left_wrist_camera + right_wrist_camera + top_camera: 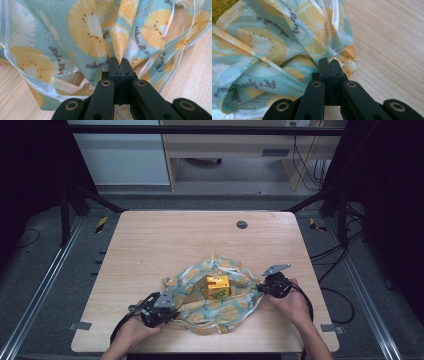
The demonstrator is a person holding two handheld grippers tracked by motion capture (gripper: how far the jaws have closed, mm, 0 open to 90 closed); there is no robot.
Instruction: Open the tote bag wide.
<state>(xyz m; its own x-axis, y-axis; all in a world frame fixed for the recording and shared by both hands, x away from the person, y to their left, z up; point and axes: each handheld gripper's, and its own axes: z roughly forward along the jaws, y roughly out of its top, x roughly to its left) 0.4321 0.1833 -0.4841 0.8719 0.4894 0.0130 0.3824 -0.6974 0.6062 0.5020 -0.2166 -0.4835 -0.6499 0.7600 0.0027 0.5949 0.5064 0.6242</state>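
At the left of the high view we see our left gripper [167, 312] low on the wooden tabletop [150, 245], near its front edge, with our left hand [131, 332] behind it and its cable trailing back toward us. It is clenched on the near-left edge of the fruit-print bag [212, 305]; in the left gripper view the two black jaws meet with a fold of the thin blue and orange film [87, 37] pinched between their tips, and the film fans upward and outward from that pinch. The bag itself lies crumpled a little right of the middle of the tabletop, closer to the front than the back, spread between the two grippers. On it, or perhaps partly inside its opening, which the high view is too small to settle, stands a small yellow carton [218, 286], roughly upright and about midway between the grippers. Further right, our right gripper [261, 287] sits at the bag's far-right edge, its grey three-cornered plate [276, 269] tilted above it and our right hand [292, 302] holding it from behind. It too is clenched on the bag: in the right gripper view the jaws are pressed together on a bunched corner of the film [274, 47], with bare wood to their right and a scrap of the yellow carton [222, 7] at the top left corner. Beyond the bag, toward the back of the tabletop, is a small round grey cap [242, 224].
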